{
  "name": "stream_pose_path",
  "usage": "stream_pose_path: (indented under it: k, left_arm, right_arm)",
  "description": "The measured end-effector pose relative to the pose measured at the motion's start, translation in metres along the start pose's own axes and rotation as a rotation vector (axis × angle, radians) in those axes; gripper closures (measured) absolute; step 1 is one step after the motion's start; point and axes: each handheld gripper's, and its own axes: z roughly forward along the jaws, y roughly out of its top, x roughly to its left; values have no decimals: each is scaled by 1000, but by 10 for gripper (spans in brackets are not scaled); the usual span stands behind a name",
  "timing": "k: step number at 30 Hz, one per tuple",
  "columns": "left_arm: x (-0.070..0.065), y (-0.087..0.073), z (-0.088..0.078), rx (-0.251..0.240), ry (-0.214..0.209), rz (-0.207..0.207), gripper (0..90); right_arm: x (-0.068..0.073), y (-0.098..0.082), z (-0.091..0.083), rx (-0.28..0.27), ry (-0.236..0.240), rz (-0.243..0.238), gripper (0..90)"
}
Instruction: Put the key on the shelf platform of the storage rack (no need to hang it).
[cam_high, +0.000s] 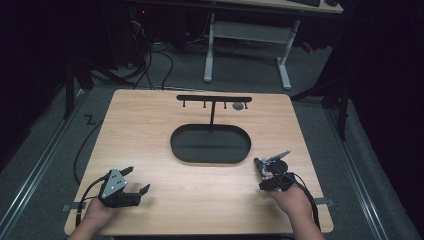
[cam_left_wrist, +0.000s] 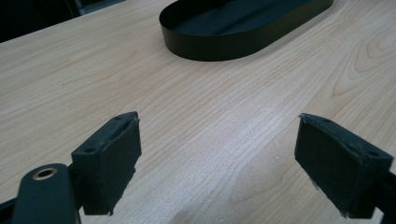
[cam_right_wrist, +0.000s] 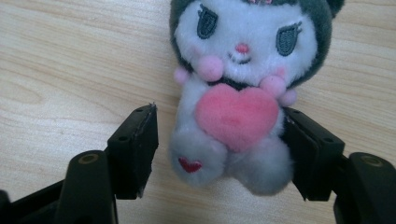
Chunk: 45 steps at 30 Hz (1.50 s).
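A small plush toy (cam_right_wrist: 238, 93) with a white face, dark hood and pink heart lies on the wooden table (cam_right_wrist: 56, 70), between the jaws of my right gripper (cam_right_wrist: 224, 140). The jaw on the right of that view touches the toy's side, while a gap remains at the other jaw, so the gripper is open around it. In the high view the toy (cam_high: 264, 170) and right gripper (cam_high: 270, 167) are at the table's right front. My left gripper (cam_high: 137, 179) rests at the left front, open wide with nothing between its jaws (cam_left_wrist: 217, 158).
A black oval tray (cam_high: 173, 142) sits mid-table, its wall (cam_left_wrist: 210, 46) ahead of the left gripper. Behind it stands a black T-shaped rack (cam_high: 214, 98) with hooks and a small grey disc (cam_high: 238, 105). Bare wood lies between the two hands.
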Motion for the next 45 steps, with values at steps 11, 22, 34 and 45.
stream_pose_path:
  k: [11,22,34,45]
  left_arm:
    - [0,0,0,-1,-2,1,155]
    - [0,0,0,1,1,3,155]
    - [0,0,0,2,1,2,154]
    - [0,0,0,1,0,3,155]
  right_arm:
    - [-2,-2,0,-8,-7,-5,484]
    - [-5,-5,-22,-46,9,-17,488]
    - [0,-2,-31,-66,34,-29,486]
    - [3,8,-46,-123,57,-35,486]
